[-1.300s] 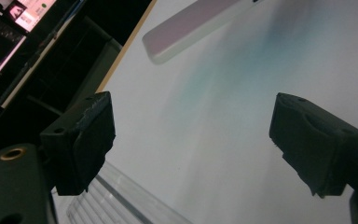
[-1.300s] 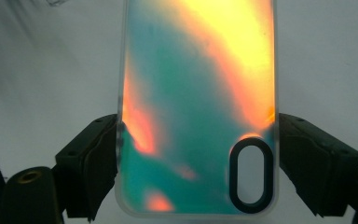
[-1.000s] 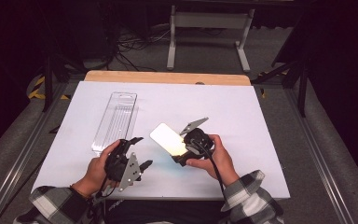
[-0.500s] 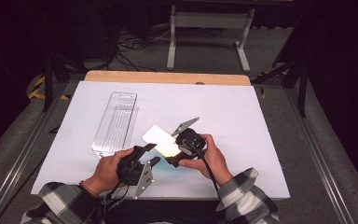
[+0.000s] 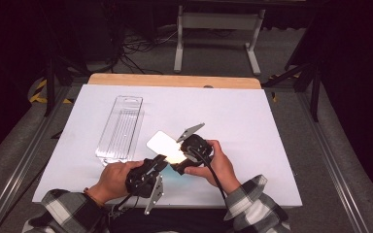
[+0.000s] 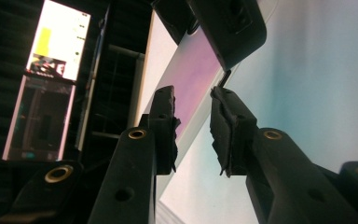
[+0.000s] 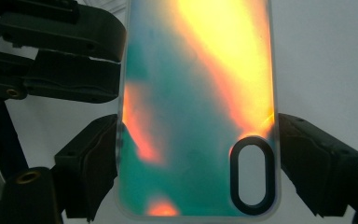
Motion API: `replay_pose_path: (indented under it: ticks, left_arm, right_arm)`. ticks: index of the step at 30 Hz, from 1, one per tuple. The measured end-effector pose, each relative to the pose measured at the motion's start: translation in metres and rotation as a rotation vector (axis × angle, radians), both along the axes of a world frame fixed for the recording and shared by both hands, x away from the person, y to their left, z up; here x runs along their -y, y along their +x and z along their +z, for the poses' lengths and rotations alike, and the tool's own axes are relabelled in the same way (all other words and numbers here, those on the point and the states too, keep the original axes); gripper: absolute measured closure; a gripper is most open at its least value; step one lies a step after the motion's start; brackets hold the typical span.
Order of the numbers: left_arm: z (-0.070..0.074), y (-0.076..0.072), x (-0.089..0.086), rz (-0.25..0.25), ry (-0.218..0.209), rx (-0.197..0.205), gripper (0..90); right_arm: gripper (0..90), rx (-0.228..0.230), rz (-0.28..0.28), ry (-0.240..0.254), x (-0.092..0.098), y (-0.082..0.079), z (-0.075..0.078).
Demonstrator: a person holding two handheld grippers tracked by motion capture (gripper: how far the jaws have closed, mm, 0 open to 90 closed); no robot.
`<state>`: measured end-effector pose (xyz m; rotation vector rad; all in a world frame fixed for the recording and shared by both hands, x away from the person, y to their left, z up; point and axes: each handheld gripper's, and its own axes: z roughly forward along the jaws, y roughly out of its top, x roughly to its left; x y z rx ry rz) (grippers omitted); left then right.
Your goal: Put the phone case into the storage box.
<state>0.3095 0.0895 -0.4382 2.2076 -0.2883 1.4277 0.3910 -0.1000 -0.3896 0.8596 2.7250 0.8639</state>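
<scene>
An iridescent phone case [image 5: 164, 144] is held tilted just above the white table [image 5: 252, 126]. My right gripper [image 5: 177, 165] is shut on it. In the right gripper view the jaws clamp both long edges of the case [image 7: 196, 93] beside its oval camera hole. My left gripper [image 5: 161, 161] comes at the case from the near left. Its jaws have just been closing, and the case's edge [image 6: 191, 79] lies between them. A gap still shows at the pads [image 6: 168, 121]. The left gripper [image 7: 107, 56] reaches the case's left edge in the right gripper view.
A long clear plastic package [image 5: 121, 128] lies on the table's left half. A wooden strip [image 5: 175, 80] runs along the far edge. Metal rails flank the table, and a stand's legs [image 5: 213, 43] rise behind it. A lit screen [image 6: 58, 42] glows off to one side.
Both hands drew together towards the near middle of the table. The left gripper moved right and up to the case, and its jaws narrowed around the case's edge. The right gripper kept its hold.
</scene>
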Motion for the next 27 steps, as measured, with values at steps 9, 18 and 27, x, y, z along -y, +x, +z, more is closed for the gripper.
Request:
replay_pose_path:
  ticks: [9,18,27]
  left_arm:
    - [-0.008,-0.001,0.008,0.01,0.073,0.054,64.4]
    - [-0.013,0.0,0.009,0.01,0.069,0.065,72.7]
    - [-0.016,-0.003,0.012,0.013,0.105,0.102,78.1]
  right_arm:
    - [17.4,-0.001,-0.017,0.019,0.004,0.001,0.002]
    - [17.4,-0.01,0.013,0.03,-0.002,-0.002,0.0]
    - [17.3,-0.012,0.005,0.048,0.0,-0.001,0.001]
